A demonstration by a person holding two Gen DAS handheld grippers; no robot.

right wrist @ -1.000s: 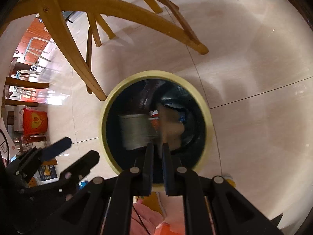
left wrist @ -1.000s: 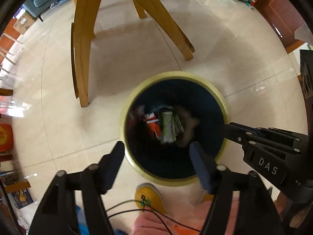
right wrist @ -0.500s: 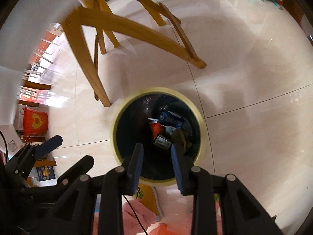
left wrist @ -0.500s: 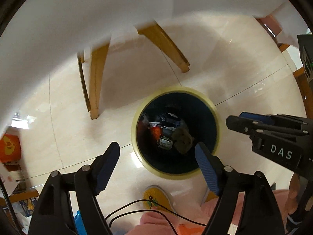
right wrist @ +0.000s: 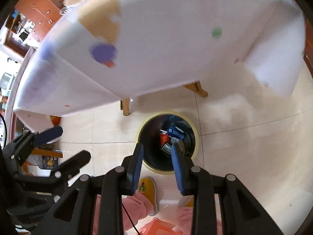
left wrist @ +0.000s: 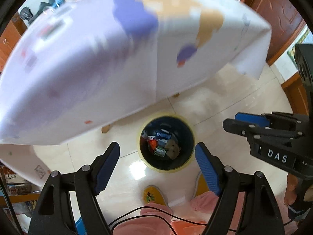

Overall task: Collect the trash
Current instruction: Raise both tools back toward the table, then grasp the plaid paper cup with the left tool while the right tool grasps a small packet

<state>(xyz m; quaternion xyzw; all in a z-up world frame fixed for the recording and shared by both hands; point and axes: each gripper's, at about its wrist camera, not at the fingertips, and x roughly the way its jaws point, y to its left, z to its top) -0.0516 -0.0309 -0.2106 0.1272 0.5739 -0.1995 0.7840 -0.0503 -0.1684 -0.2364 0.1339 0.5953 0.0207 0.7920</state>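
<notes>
The left gripper (left wrist: 157, 163) stands wide apart and bare; the right gripper (right wrist: 157, 161) is narrowly parted, nothing between its pads. Collected trash (left wrist: 163, 145) lies at the bottom of the bin (left wrist: 187, 126), directly beneath both. Anything left to gather likely sits on the table (left wrist: 97, 68), beyond and above the bin; its blurred top hides what. Neither hand looks nearer.
</notes>
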